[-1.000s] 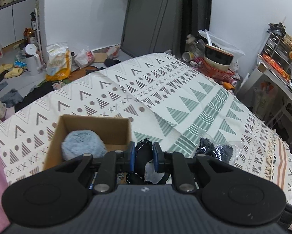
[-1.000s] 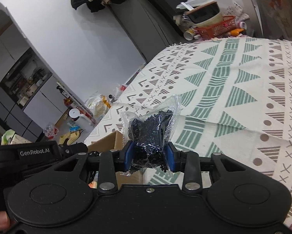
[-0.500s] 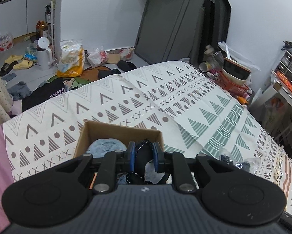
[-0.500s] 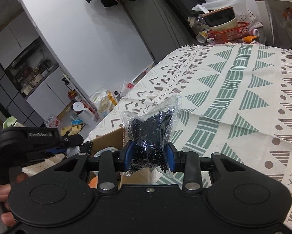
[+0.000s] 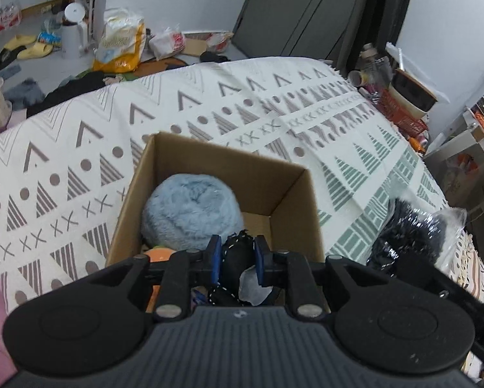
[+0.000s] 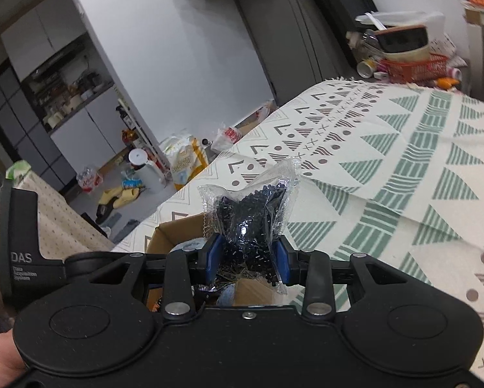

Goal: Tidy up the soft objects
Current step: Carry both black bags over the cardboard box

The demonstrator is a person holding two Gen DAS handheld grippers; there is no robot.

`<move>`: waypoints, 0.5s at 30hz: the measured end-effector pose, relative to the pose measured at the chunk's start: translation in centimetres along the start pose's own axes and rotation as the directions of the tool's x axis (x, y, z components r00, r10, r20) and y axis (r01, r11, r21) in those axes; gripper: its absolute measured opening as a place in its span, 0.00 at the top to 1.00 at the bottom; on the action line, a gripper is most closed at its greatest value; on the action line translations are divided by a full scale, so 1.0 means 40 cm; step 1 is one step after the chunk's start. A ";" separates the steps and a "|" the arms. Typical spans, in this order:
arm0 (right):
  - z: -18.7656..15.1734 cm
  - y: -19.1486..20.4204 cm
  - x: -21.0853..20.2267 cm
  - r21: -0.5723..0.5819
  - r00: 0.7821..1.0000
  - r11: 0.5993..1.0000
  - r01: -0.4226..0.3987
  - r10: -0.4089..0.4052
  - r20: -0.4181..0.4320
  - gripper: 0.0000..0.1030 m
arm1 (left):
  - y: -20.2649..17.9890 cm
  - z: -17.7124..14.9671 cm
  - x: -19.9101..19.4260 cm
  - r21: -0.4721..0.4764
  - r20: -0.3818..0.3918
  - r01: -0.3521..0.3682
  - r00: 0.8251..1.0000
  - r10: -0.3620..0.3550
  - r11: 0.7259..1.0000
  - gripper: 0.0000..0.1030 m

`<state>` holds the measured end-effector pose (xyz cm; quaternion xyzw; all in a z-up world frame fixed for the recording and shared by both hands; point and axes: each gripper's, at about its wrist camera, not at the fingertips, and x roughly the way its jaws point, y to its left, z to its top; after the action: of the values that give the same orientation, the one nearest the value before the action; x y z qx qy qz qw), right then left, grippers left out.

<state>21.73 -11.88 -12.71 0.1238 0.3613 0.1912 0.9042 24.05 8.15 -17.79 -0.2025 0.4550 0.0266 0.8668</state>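
Two grippers work over a cardboard box (image 5: 284, 194) that sits on a patterned cloth (image 5: 80, 148), near the cloth's left edge in the left wrist view. Its left gripper (image 5: 237, 260) pinches a black pouch with a drawstring (image 5: 237, 252) between blue pads, held just above the box's near rim. Inside the box lies a fluffy light-blue ball (image 5: 190, 215), with something orange (image 5: 158, 255) beside it, partly hidden by the gripper. Meanwhile the right gripper (image 6: 247, 258) clamps a clear plastic bag of small dark pieces (image 6: 248, 216), held above the box's right side; the bag blocks part of the box's opening. Beyond the cloth's far edge, the floor holds a yellow-and-white sack (image 5: 120, 43), yellow slippers (image 5: 25, 47) and a white kettle (image 5: 73, 29).
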 end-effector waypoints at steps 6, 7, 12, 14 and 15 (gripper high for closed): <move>0.023 0.034 0.047 -0.047 0.999 0.999 -0.008 0.007 -0.032 0.66 | 0.052 0.015 0.014 -0.037 -0.022 -0.028 0.999 0.027 0.999 0.66; 0.024 0.042 0.056 -0.052 0.999 0.999 -0.012 0.010 -0.040 0.66 | 0.060 0.019 0.011 -0.045 -0.017 -0.025 1.000 0.025 0.999 0.62; 0.022 0.089 0.099 -0.097 0.998 0.995 -0.007 0.001 -0.064 0.66 | 0.087 0.042 -0.002 -0.077 0.014 -0.007 1.000 0.008 0.997 0.56; 0.019 0.101 0.117 -0.108 0.997 0.994 -0.001 -0.007 -0.075 0.66 | 0.094 0.046 -0.004 -0.082 0.019 -0.001 1.000 0.002 0.997 0.55; 0.018 0.105 0.124 -0.112 0.997 0.994 0.004 -0.013 -0.079 0.66 | 0.098 0.047 -0.003 -0.086 0.018 0.000 1.000 0.002 0.996 0.55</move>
<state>24.46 -6.02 -13.69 0.0640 0.3861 0.2121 0.8954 24.53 12.46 -18.03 -0.2392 0.4455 0.0484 0.8614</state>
